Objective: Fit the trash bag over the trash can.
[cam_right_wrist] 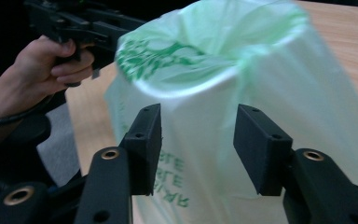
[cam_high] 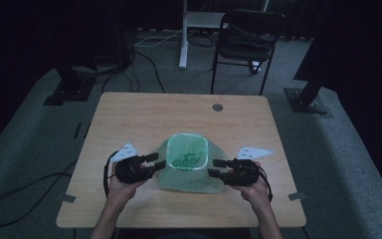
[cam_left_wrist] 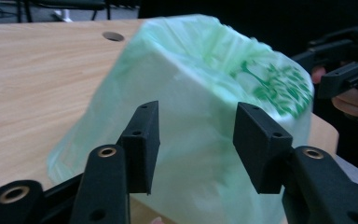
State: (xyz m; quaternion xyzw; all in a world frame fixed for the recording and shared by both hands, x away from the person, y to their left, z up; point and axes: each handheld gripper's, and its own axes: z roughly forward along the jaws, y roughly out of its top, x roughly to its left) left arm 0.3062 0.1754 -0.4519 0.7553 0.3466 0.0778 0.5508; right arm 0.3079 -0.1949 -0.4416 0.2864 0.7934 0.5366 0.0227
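We see a white bin (cam_high: 188,162) lined with a pale green plastic bag (cam_high: 189,184) standing upright on the wooden surface (cam_high: 144,114), in its near half and about midway between its left and right edges. The bag is folded over the bin's rim and hangs down the outside, its loose skirt spreading onto the surface around the base; dark green print shows inside the mouth and on the outer film. Our left hand-held gripper (cam_high: 160,161) sits just beside the bin's left side, held in the person's left hand (cam_high: 121,185), and our right hand-held gripper (cam_high: 215,168) sits just beside the bin's right side, held in the right hand (cam_high: 252,189). In the left gripper view the jaws stand apart with the bag-covered wall of the bin (cam_left_wrist: 200,121) behind the gap, and the pads press on nothing, so we read this hand-held gripper as released. In the right gripper view the jaws likewise stand apart in front of the bagged bin (cam_right_wrist: 242,93), with no film pinched between them, so that one is released too; the other hand (cam_right_wrist: 42,65) and its gripper show beyond the bin there. Each gripper carries a grey three-cornered plate on top. A round hole (cam_high: 218,107) lies in the surface farther back, well apart from the bin.
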